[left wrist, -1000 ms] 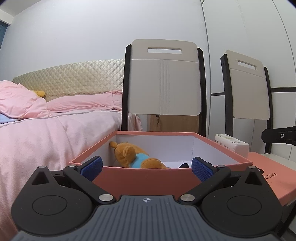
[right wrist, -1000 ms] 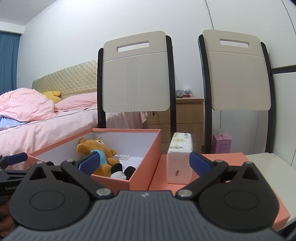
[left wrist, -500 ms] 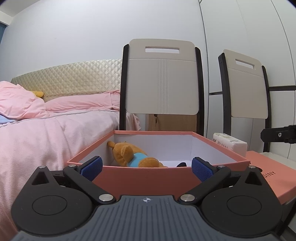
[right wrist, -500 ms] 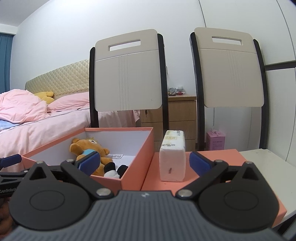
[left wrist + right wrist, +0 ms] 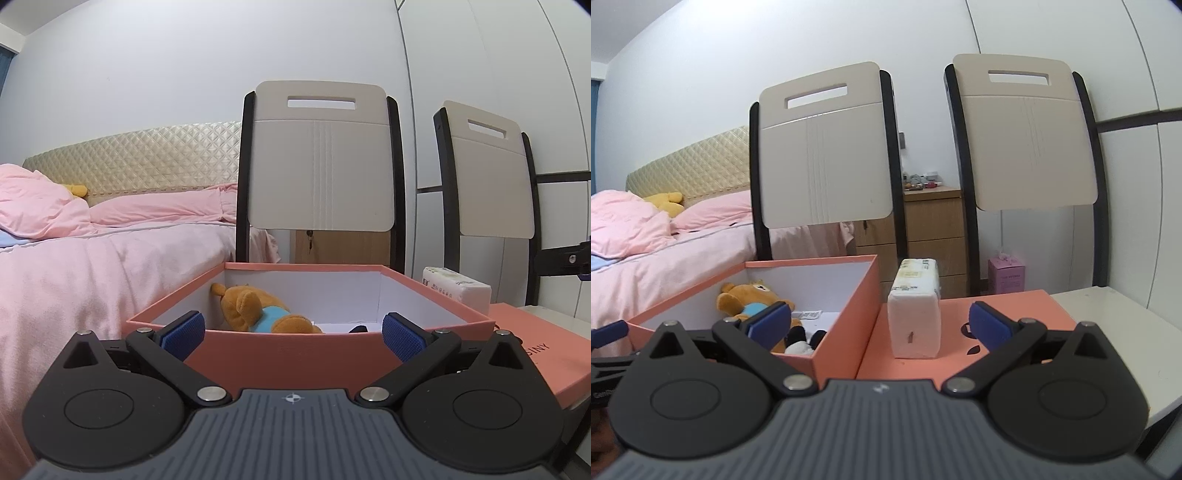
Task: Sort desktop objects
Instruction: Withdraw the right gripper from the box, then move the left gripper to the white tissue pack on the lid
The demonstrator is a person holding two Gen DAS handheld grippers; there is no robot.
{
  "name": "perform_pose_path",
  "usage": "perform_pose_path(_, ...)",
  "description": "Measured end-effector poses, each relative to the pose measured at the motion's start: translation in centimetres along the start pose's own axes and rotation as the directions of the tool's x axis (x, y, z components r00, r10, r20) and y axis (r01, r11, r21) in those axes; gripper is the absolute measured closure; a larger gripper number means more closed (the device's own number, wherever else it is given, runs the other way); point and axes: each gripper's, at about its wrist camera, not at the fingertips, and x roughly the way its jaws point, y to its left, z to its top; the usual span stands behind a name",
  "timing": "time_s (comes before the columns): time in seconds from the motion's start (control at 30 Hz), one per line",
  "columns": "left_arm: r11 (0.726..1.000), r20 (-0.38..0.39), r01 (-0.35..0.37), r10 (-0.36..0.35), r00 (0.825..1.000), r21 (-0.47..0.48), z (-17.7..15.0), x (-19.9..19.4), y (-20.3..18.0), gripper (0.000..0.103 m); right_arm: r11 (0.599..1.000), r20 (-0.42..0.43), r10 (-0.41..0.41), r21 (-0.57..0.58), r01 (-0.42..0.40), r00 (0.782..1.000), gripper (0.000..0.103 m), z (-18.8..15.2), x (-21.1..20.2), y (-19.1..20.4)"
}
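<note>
Both my left gripper (image 5: 292, 329) and right gripper (image 5: 880, 322) gape wide, empty; white wrapped tissue pack (image 5: 916, 314) sits on the salmon-pink cardboard lid (image 5: 1001, 306) beside the open salmon-pink cardboard box (image 5: 846, 314).

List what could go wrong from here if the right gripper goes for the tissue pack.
1. The tissue pack stands narrow end toward the right gripper on the box lid; a glancing touch from one of the open jaws could tip or push it.
2. It sits close beside the open box, so the inner jaw might catch that wall and shift the box.
3. The left gripper hangs open at the box's near wall and could bump it.
</note>
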Motion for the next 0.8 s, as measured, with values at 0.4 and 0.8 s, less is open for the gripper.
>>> perform_pose_path(0.4, 0.998, 0.012, 0.023, -0.024, 1.0, 0.056, 1.3, -0.1, -4.8, 0.009, 0.997, 0.032, -0.007, 0.078, 0.005, 0.999, 0.0, 0.4, -3.4, -2.4)
perform_pose_path(0.8, 0.985, 0.007, 0.149, -0.151, 0.989, 0.083, 5.7, 3.5, -16.3, 0.017, 0.991, 0.011, -0.109, 0.085, 0.108, 0.994, 0.0, 0.4, -8.0, -7.1)
